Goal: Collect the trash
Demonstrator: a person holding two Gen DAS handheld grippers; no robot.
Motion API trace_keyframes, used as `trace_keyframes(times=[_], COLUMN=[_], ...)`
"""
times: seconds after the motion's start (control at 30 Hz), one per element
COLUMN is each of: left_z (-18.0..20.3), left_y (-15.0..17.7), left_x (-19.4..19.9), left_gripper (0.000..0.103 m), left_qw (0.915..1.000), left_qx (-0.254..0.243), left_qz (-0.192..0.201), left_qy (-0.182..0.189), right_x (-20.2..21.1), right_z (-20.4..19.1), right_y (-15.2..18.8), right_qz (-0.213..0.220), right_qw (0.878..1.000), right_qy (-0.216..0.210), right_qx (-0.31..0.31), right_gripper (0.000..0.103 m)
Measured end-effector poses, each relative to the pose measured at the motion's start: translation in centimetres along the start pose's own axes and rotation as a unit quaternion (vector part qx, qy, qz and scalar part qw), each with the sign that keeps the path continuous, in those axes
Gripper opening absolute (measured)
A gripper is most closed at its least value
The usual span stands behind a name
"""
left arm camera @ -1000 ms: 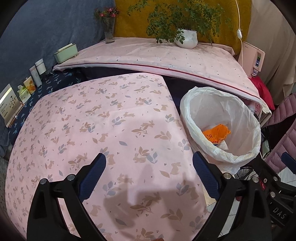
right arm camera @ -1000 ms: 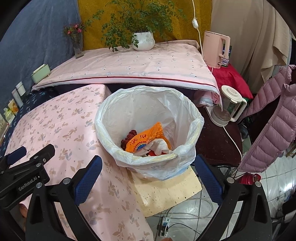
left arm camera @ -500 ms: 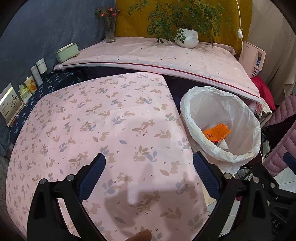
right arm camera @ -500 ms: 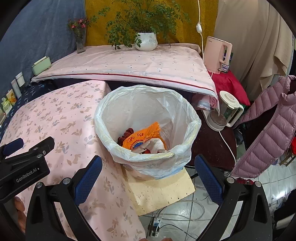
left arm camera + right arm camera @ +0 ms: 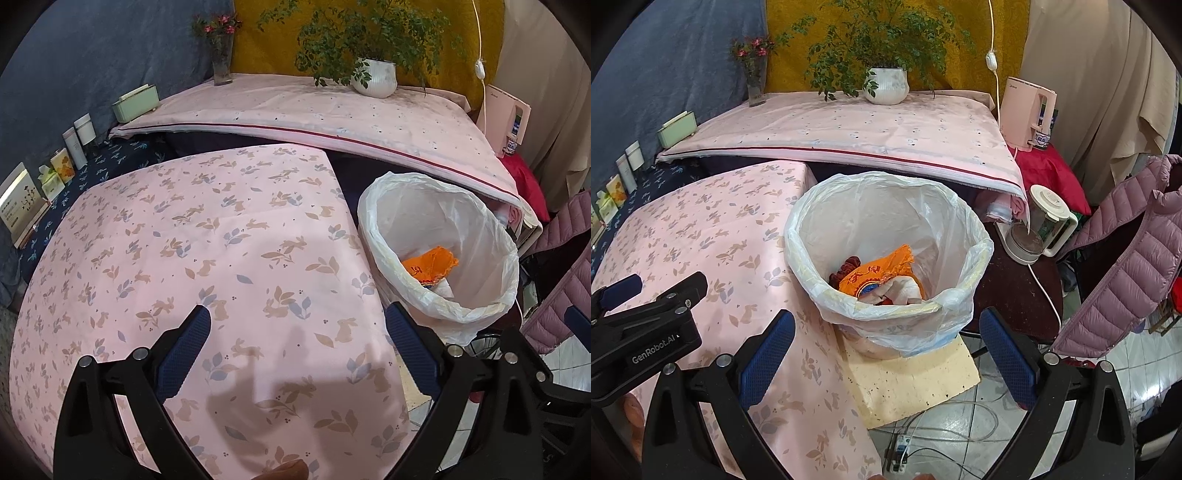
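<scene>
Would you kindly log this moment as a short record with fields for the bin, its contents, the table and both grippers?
bin: trash bin lined with a white plastic bag, standing on a yellowish foam slab beside the table
contents: orange wrapper, some white paper and a dark red item
table: pink rabbit-print cloth, no loose trash visible on it
left gripper: open, empty, above the cloth
right gripper: open, empty, facing the bin
background: potted plant and flower vase on the rear surface
</scene>
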State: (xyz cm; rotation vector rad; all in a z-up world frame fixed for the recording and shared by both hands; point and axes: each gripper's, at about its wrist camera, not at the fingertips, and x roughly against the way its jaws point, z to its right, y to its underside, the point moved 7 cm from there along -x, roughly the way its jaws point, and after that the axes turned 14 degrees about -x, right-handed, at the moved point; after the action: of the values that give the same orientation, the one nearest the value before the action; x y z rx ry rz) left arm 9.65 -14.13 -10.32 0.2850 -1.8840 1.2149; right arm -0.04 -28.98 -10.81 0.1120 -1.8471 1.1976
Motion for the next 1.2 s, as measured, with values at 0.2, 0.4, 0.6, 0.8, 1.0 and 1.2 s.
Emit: trace_keyframes(times=[0.2,0.4,0.6,0.8,1.0,1.2], left_z=[0.39,0.59,0.7,0.71,0.91,0.96], left_y=[0.0,-0.01,-0.07,-0.12,-0.09,-0.02], left_x=[0.21,0.35,0.49,0.83,0.94,0.96], left_gripper=[0.091,0.091,0.091,0.091,0.091,0.091], left_qw=[1.0,1.0,1.0,1.0,0.9999,0.9999], left_qx=[-0.003,-0.003,-0.003,0.0,-0.003,-0.003], left_qz=[0.002,0.002,0.004,0.009,0.011,0.011], left_qy=[0.001,0.001,0.002,0.001,0.0,-0.001], right_x=[0.02,0.0,-0.05,-0.07,0.06,0.21], right_z=[0.02,0.14,0.44,0.52,0.73,0.93], right_y=[0.19,0.31,0.38,0.37,0.28,0.26], right_qz=[-0.002,-0.001,-0.001,0.0,0.002,0.004], right_qw=[1.0,1.0,1.0,1.0,1.0,1.0], right_qy=[-0.003,0.001,0.003,0.003,0.006,0.013], right_qx=[-0.001,0.0,-0.001,-0.002,-0.001,0.0], right_gripper=[0.096,0.096,0.096,0.096,0.096,0.096])
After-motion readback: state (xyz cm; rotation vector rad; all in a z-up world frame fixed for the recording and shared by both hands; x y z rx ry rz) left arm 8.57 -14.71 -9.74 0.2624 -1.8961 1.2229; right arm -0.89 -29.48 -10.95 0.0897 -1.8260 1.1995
